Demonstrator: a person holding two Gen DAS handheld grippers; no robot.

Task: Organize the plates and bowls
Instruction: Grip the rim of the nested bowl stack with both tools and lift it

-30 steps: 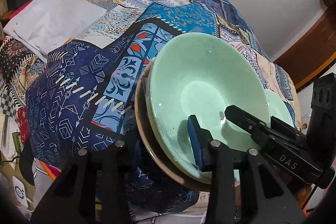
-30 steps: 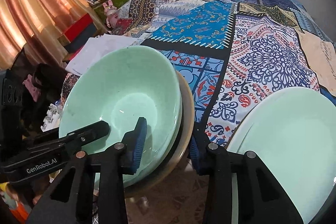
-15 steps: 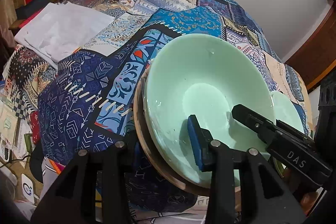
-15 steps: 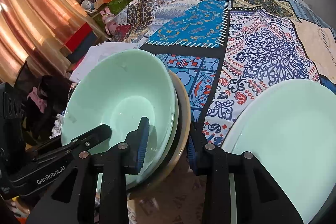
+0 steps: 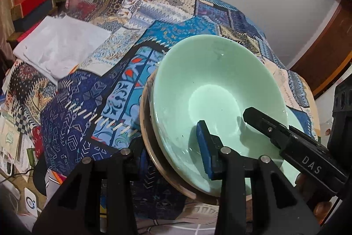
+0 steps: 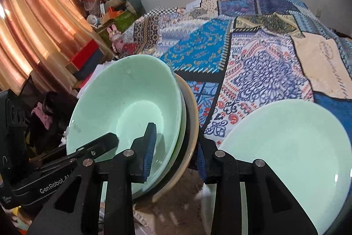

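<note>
A mint green bowl (image 5: 215, 85) tops a nested stack, with a tan bowl (image 5: 146, 124) as its outer shell. The stack hangs tilted above the quilted bed. My left gripper (image 5: 171, 136) is shut on the stack's near rim, its blue pad inside the green bowl (image 6: 123, 102) and its other finger hidden beneath. From the opposite side my right gripper (image 6: 176, 136) clamps the rim the same way, one pad inside and one outside the tan bowl (image 6: 193, 107). A mint green plate (image 6: 297, 147) lies on the bed to the right.
A patchwork quilt (image 6: 253, 63) covers the bed. A folded white cloth (image 5: 59, 45) lies at its left side. Boxes and soft toys (image 6: 110, 21) crowd the far left corner by an orange curtain (image 6: 33, 25). A wooden door (image 5: 325, 54) stands at the right.
Both grippers have risen together with the bowl stack held between them. The bed now sits lower and farther off, and more of the wall shows.
</note>
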